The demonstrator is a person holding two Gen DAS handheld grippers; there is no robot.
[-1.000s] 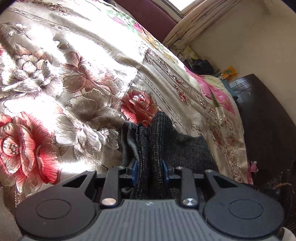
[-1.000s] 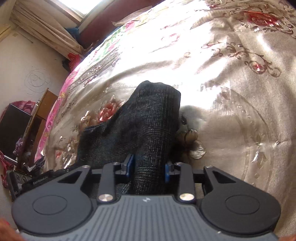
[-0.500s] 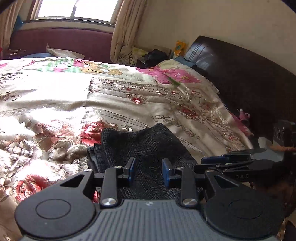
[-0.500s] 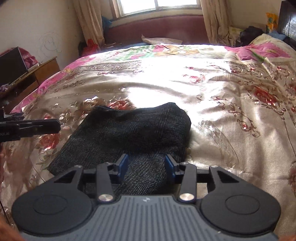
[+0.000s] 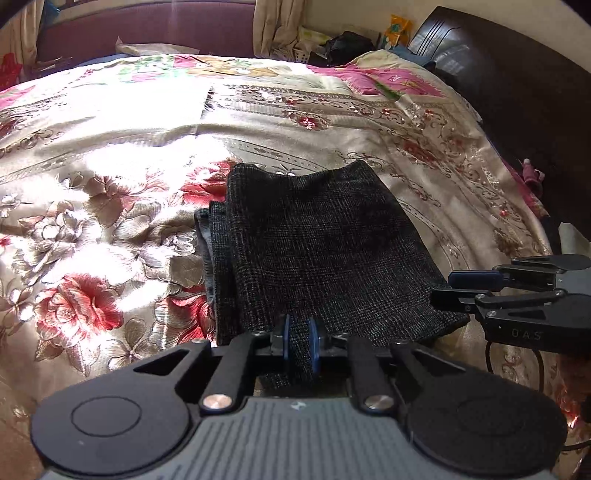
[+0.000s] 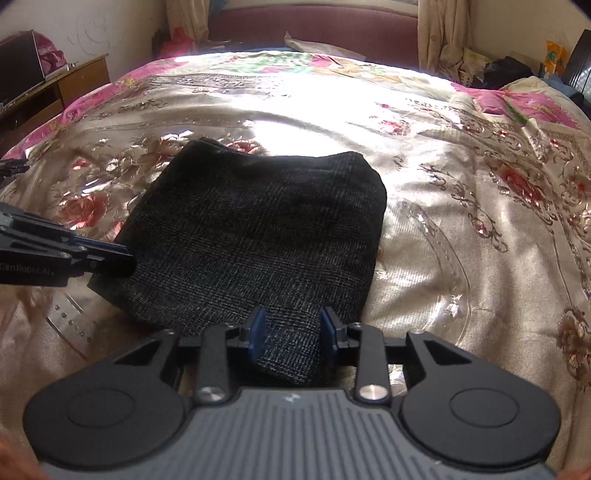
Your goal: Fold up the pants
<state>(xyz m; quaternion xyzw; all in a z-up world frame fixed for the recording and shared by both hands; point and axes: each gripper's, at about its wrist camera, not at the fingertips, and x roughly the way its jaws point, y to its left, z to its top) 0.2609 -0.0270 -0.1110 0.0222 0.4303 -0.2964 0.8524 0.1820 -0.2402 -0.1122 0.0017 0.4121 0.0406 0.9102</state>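
Note:
The dark grey checked pants (image 5: 317, 243) lie folded into a thick rectangle on the floral bedspread (image 5: 110, 155). My left gripper (image 5: 298, 341) is shut on the near left edge of the pants. In the right wrist view the pants (image 6: 258, 229) fill the middle, and my right gripper (image 6: 293, 332) is shut on their near right edge, with cloth bunched between the blue pads. Each gripper shows in the other's view: the right one at the right edge of the left wrist view (image 5: 458, 286), the left one at the left edge of the right wrist view (image 6: 110, 260).
A dark wooden headboard (image 5: 517, 110) stands along the right side of the bed. A maroon window seat (image 6: 314, 26) and curtains are at the far end. A wooden side cabinet (image 6: 74, 81) stands at the left. Clutter is piled in the far right corner (image 5: 340, 44).
Both grippers have lowered the pants flat onto the bed. The left jaws, apart half a second ago, have closed onto the near edge. The views have levelled out towards the window.

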